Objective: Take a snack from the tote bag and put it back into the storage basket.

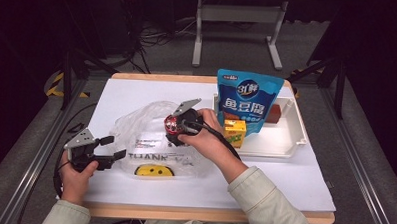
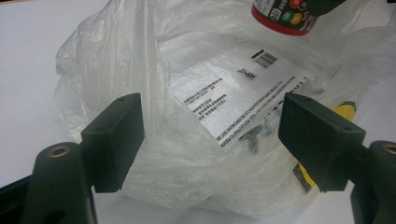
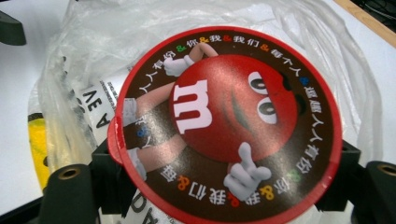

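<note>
The right hand-held gripper (image 1: 178, 127) clamps an M&M's tub (image 3: 224, 123) over the plastic bag (image 1: 150, 135) for packing; the left hand-held gripper (image 1: 114, 147), jaws apart, waits at the bag's side toward the table's left edge.

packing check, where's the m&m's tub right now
In the high view the m&m's tub sits clamped in the right gripper, over the plastic bag at table centre, left of the white tray.

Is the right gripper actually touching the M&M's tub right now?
Touching. In the right gripper view the right gripper has its two black jaws pressed against opposite sides of the M&M's tub, held above the plastic bag.
</note>
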The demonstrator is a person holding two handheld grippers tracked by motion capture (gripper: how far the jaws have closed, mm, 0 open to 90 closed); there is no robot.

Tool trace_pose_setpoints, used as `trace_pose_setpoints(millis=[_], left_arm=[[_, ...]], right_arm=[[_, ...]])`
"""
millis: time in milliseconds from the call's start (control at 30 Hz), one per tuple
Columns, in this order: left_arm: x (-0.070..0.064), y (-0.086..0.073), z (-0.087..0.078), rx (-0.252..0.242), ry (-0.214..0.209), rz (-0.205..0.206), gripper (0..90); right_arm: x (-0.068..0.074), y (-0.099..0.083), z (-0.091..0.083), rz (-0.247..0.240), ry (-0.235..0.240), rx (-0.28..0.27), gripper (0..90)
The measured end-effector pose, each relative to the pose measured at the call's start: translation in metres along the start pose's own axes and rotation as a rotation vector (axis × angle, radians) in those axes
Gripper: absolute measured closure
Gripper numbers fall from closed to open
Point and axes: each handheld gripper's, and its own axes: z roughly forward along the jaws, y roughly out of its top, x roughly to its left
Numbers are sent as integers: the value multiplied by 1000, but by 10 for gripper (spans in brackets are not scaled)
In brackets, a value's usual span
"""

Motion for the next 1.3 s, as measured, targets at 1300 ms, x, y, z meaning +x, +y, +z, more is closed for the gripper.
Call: trace_pose_setpoints(millis=[1300], left_arm=[[-1, 0, 1, 5, 2, -5, 231]], right_arm=[[-5, 12, -81, -70, 25, -44, 252]])
